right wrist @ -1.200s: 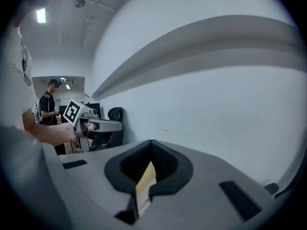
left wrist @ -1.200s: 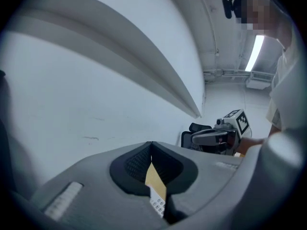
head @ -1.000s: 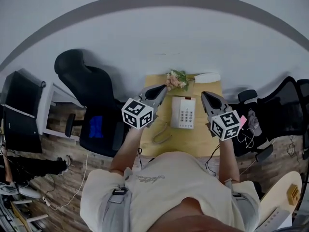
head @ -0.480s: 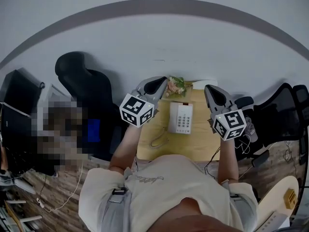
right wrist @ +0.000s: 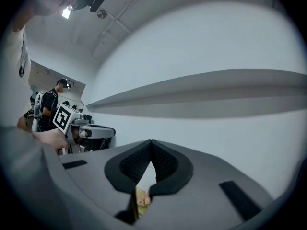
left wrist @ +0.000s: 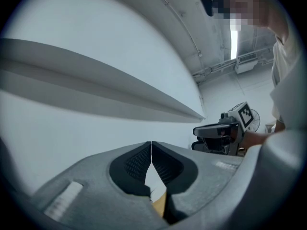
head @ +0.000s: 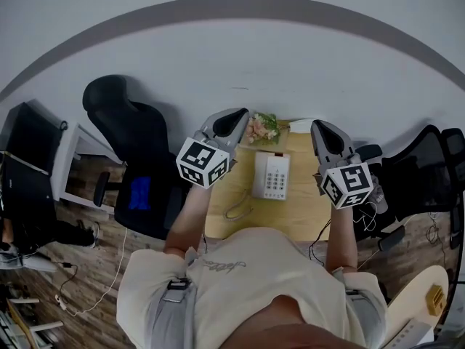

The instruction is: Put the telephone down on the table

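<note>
The left gripper point(head: 239, 118) is lifting away now, riding higher over the counter's point(head: 301, 220) left edge than it was a second ago. Its jaws are pressed together with nothing between them. The left gripper view is showing only pale wall past the tips.

The right gripper point(head: 320, 127) is doing the same on the far-right side. It is climbing too, jaws meeting tip to tip on nothing, with a sliver of the flowers point(head: 261, 126) peeking below them in its own view.

Both grippers are now hanging well apart from the telephone point(head: 272, 175), one on each side, and neither is touching it. That is reading like a finished set-down. The telephone is resting flat in the middle of the wooden counter, near its far edge, and the grippers are backing off upward with nothing left to release.

The cord point(head: 236, 208) is looping off the near-left corner across the wood. The handset appears to be lying along the left side of the cream body, though whether it is fully seated is too small to tell. The keypad is facing up on the right half, with a small red mark at the far edge. The flowers are sitting just beyond it.
</note>
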Motion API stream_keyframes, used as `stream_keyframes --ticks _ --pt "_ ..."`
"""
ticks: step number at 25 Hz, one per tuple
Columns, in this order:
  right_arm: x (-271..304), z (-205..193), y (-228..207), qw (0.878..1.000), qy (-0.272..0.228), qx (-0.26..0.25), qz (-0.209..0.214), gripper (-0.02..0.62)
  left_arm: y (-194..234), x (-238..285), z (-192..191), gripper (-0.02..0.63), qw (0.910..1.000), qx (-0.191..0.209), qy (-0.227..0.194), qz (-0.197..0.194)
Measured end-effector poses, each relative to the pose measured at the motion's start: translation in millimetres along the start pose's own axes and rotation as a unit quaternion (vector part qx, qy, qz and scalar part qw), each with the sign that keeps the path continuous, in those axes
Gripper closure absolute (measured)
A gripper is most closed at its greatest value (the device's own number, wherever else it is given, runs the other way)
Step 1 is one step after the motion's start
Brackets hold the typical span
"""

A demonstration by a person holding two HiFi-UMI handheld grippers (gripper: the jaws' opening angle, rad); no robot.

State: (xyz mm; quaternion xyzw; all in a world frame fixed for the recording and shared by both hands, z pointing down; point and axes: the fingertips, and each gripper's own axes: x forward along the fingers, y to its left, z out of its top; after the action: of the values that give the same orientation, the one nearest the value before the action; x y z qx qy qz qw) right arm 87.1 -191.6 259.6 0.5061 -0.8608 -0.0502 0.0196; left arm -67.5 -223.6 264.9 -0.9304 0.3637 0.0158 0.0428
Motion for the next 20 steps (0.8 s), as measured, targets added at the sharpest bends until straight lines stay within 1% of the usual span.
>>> stream_keyframes --ticks 4,8,14,17,20 --pt "1 2 -4 1.000 -0.005 0.000 -0.004 0.594 5 1 3 0.588 0.9999 0.008 -0.002 0.010" --pt "2 6 -12 1.000 -0.015 -0.005 -0.010 0.594 11 6 8 0.588 0.9994 0.020 -0.013 0.027" --pt "8 8 -19 1.000 -0.020 -0.008 -0.007 0.594 20 11 -4 0.588 0.9990 0.018 -0.001 0.041" --pt "15 12 -23 1.000 -0.024 -0.010 -0.001 0.594 25 14 3 0.588 0.9988 0.020 -0.007 0.043" --pt "19 19 -24 0.999 -0.032 -0.014 0.003 0.594 28 15 16 0.588 0.9983 0.032 -0.017 0.046"
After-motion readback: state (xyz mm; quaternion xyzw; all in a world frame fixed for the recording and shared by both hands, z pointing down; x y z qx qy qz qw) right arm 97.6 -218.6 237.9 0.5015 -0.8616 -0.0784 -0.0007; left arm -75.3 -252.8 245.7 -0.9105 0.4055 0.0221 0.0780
